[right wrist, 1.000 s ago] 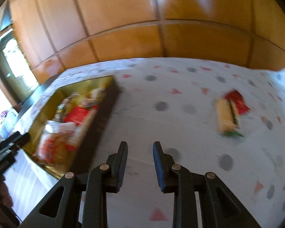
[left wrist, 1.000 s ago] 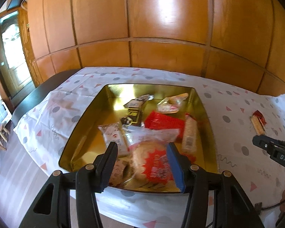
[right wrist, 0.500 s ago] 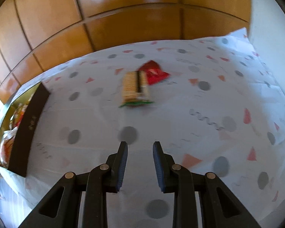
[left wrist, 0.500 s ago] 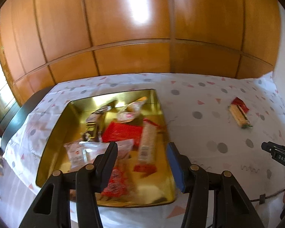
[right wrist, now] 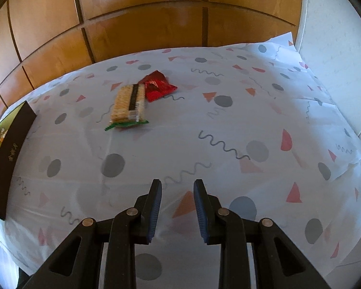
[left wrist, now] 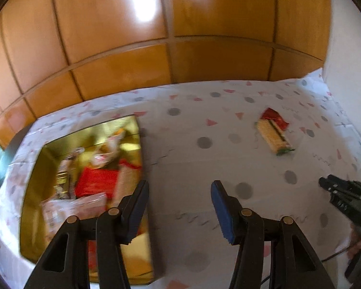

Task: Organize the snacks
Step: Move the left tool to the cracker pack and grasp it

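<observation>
Now both views have swung right, off the tin (left wrist: 31,192) and onto open cloth (right wrist: 228,125). 1 s back the left gripper (left wrist: 179,209) hung over the tin's snacks; now its left finger overlaps the tin's right wall and the rest frames bare cloth. Jaws apart, nothing between them, gap unchanged. Right gripper (right wrist: 177,210) jaws stand narrowly apart, also empty, also unchanged.

Meaning, my read: both hands are heading for the 2 strays, the cracker pack (right wrist: 128,107) and red packet (right wrist: 157,88), touching each other toward the cloth's far right corner, well apart from the tin. Neither reached yet.

View differences:
- Left wrist shows the tin's gold inside with several snacks (left wrist: 96,185), blurred, plus the right gripper's tip at the frame's right edge.
- Right wrist shows only the tin's dark outer wall at the cloth's left edge, but gives the strays sharp: crackers in clear wrap, green end nearest.
</observation>
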### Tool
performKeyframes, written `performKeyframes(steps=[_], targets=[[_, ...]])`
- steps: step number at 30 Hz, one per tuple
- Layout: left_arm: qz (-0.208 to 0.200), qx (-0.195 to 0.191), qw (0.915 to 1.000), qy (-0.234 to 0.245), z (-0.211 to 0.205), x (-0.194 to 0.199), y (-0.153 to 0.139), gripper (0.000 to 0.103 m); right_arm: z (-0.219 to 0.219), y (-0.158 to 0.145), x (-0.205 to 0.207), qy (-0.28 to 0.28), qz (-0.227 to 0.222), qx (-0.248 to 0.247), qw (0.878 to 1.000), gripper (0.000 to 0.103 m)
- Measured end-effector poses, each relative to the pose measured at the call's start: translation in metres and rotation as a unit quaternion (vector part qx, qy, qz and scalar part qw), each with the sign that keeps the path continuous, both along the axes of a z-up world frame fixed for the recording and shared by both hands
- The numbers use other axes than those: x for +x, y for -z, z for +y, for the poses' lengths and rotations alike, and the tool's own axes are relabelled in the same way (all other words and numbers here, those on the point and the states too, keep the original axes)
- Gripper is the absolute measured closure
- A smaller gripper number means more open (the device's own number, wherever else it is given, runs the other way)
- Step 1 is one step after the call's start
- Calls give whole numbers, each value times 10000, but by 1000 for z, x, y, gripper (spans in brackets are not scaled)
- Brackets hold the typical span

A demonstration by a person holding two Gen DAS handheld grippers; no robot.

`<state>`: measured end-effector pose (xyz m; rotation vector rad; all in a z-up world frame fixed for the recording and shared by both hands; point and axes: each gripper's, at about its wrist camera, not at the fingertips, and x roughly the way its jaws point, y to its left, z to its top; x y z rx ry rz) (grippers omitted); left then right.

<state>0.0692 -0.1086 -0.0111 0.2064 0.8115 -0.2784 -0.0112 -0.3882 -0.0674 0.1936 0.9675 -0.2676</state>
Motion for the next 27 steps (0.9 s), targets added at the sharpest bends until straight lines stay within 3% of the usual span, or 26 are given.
performKeyframes(steps=[8, 13, 16, 23, 26, 27], targets=[[617, -343, 9954, 650, -75, 39, 19, 47, -5, 10, -1, -195, -52, 98, 9997, 71], [884, -459, 9901, 988, -127, 60, 29, 36, -8, 11, -4, -311, -180, 209, 9991, 69], [997, -384, 9882, 1100, -158, 75, 38, 31, -8, 12, -5, -363, -223, 215, 9989, 68], [1324, -179, 9852, 1075, -211, 110, 67, 29, -9, 13, -6, -444, -288, 232, 9983, 66], [1440, -128, 9845, 997, -220, 123, 80, 31, -10, 13, -5, -467, -311, 249, 9981, 66], [1550, -158, 9828, 989, -219, 125, 86, 47, -10, 13, -5, -478, -313, 250, 9981, 66]])
